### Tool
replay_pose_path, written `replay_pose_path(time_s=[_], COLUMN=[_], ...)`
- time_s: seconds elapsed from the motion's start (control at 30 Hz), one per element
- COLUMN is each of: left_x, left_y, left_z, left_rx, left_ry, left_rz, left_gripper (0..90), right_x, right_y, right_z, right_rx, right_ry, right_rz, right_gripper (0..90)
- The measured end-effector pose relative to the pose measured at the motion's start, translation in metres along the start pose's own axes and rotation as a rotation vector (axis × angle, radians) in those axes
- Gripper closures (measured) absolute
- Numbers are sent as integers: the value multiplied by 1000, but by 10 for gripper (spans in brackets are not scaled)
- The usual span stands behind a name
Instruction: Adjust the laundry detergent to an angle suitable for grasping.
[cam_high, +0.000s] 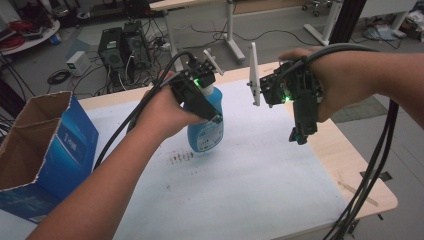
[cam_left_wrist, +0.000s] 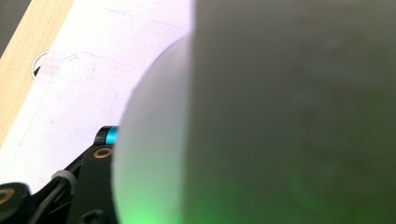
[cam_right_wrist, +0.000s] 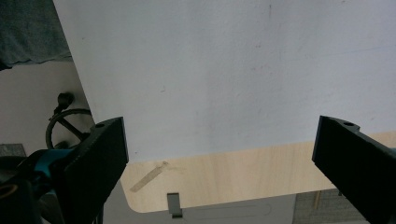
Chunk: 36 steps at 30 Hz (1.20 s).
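In the middle of the high view, the left gripper (cam_high: 212, 112) is closed around a blue bottle (cam_high: 206, 131) that stands upright on the white table cover (cam_high: 250, 185). At centre right, the right gripper (cam_high: 299, 136) hangs above the table with jaws wide apart, holding nothing.

A spray bottle (cam_high: 206, 125) stands upright on the table (cam_high: 260, 190), behind its middle and toward the far edge. A cardboard box (cam_high: 47, 150) sits at the left edge, open side up, well apart from the bottle. The left gripper (cam_high: 212, 107) is at the bottle; the right gripper (cam_high: 300, 132) hangs above the table near the right edge.
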<state>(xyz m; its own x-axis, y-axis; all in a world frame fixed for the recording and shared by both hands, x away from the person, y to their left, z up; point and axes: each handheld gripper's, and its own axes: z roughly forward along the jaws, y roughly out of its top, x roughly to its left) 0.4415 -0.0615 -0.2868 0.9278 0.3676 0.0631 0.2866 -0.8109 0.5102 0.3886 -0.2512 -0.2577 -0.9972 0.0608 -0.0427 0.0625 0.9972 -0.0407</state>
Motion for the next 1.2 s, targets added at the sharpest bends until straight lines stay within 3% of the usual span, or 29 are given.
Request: replay_pose_path(time_s=[0.3,0.57,0.63,0.87,1.03,1.2], left_x=[-4,-4,-4,-5,-6,-9], left_y=[-19,-40,-44,-60,-71,-80], left_z=[-39,-61,-66,-77,-78,-76], left_rx=[-14,-14,-4,-3,-20,-8], left_ry=[-57,-109,-129,-170,-211,-244], left_rz=[66,108,134,172,203,241], left_gripper=[419,420,420,422,425,428], right_x=[4,6,7,8,9,10], right_y=[13,21,23,35,40,44], right_z=[-2,-2,-2,0,1,1], right_rx=[10,13,16,20,20,20], right_ry=[-3,-6,-3,-1,0,1], right_rz=[-14,-30,-24,-54,-63,-73], right_gripper=[26,27,26,26,26,26])
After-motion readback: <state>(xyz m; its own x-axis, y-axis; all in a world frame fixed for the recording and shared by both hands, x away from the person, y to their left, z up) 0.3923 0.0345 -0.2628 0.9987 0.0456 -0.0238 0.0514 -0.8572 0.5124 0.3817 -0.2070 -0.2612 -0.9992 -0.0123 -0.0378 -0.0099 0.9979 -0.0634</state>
